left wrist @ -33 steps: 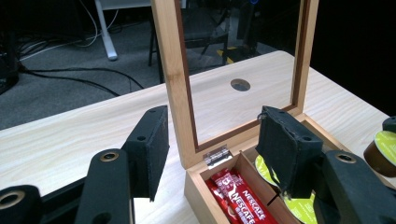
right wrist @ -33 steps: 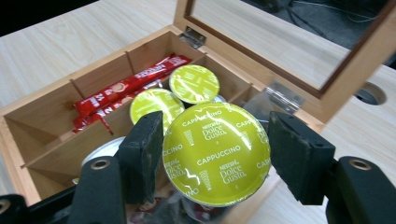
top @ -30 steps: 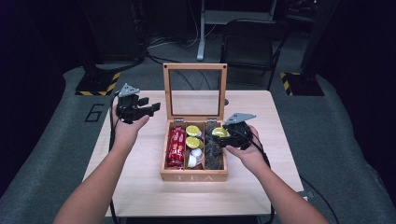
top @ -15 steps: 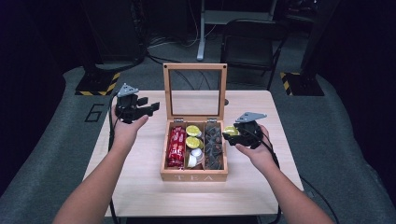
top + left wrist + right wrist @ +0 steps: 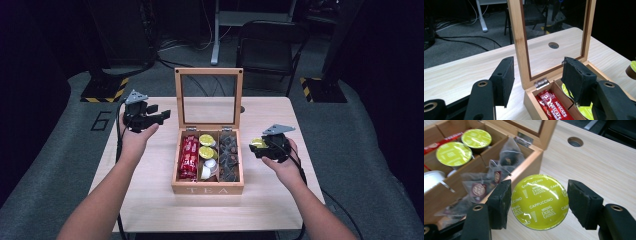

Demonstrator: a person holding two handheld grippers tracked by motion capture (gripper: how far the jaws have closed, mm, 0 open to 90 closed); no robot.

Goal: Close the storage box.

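Right gripper (image 5: pixel 263 148) with capsule (image 5: pixel 539 201), now clear of box (image 5: pixel 207 189)

Right gripper (image 5: pixel 539 202) fingers clamp green capsule (image 5: pixel 539 202) beside tea box (image 5: pixel 524 173).

Wooden tea box (image 5: pixel 207 189) on table (image 5: pixel 150 200)

The tabletop (image 5: pixel 150 200) is pale wood with a smooth, matt grain. The tea box (image 5: pixel 207 189) is warmer wood, lightly satin, its upright lid (image 5: pixel 208 71) framing a clear pane, with small bright metal hinges (image 5: pixel 541 83). The capsule (image 5: pixel 539 202) in the right claw (image 5: pixel 537 202) has a glossy green foil top that catches the light. Claw pads (image 5: pixel 500 203) look black, matt and slightly rough. Red sachets (image 5: pixel 189 157) look shiny; tea bags (image 5: pixel 477 188) sit in translucent wrap.
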